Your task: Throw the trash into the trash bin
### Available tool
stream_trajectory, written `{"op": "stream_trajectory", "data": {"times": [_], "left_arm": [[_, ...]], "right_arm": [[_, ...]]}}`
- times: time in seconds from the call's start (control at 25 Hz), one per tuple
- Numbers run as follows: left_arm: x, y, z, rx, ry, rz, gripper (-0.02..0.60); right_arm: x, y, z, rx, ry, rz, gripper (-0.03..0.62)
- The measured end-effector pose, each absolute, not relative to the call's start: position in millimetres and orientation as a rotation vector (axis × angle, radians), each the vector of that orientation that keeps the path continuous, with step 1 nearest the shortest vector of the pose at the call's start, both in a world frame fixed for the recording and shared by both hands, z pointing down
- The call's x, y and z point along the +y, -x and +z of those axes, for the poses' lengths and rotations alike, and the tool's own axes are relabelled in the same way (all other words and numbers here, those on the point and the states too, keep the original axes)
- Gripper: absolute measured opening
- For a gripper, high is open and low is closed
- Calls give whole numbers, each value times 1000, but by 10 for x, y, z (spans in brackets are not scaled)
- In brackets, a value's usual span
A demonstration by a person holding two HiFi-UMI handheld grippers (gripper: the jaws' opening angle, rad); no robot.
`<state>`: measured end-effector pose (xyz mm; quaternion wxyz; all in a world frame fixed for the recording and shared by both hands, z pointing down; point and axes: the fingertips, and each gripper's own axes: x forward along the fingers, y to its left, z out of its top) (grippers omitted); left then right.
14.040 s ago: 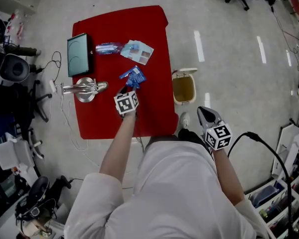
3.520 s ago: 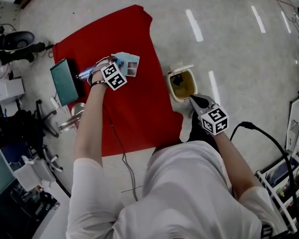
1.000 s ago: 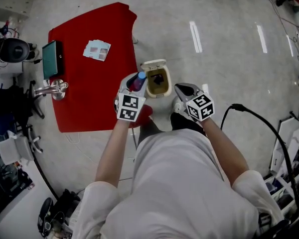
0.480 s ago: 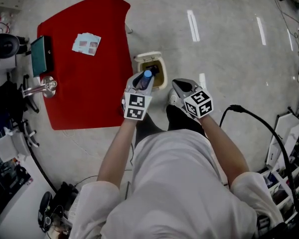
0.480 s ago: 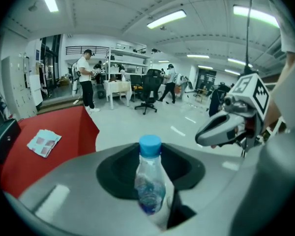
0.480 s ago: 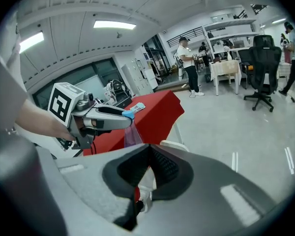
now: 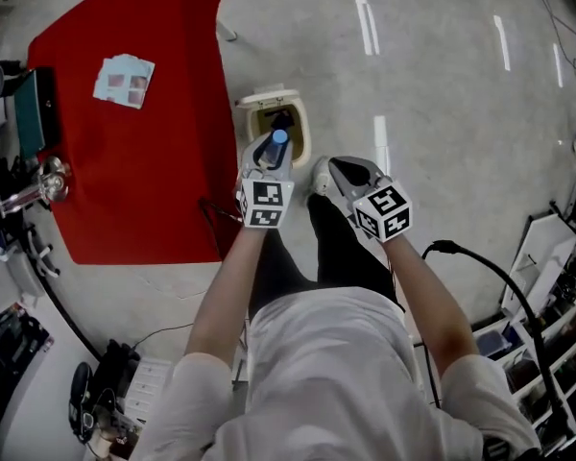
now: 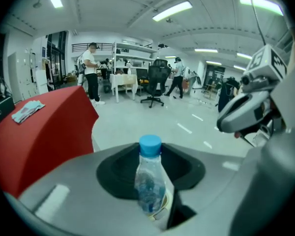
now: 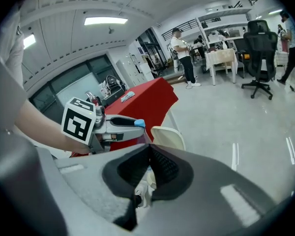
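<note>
Gripping a clear plastic bottle (image 7: 277, 140) by its body, the left gripper (image 7: 267, 154) has its jaws partly apart and pressed against the bottle's sides. The blue cap points away from the hand. In the head view the cap lies over the open mouth of the cream trash bin (image 7: 301, 134), which stands on the floor just beside the red desk (image 7: 144, 171) with its lid tipped back. How far the bottle hangs above the opening cannot be told.

The right gripper (image 7: 338, 169) sits just beside the left one, near the bin's other side. Its jaws are together with nothing between them; only a white shoe shows through the gap lower down. A flat paper packet (image 7: 125, 78) lies on the desk, well apart from both grippers.
</note>
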<state>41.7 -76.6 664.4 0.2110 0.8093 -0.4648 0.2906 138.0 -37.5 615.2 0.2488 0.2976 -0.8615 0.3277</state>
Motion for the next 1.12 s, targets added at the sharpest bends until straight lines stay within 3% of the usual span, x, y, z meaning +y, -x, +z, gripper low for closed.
{"op": "stream_trajectory", "data": {"times": [0.56,1.12], "left_arm": [[-662,-276,8665,-1269,-2053,870,147],[-451,13,9378,-1270,-1909,807,158]], "right_arm": [[-365,-1316,7867,-2282,-775,973,2],[-222,-1143,8619,-2261,-763,1032,2]]}}
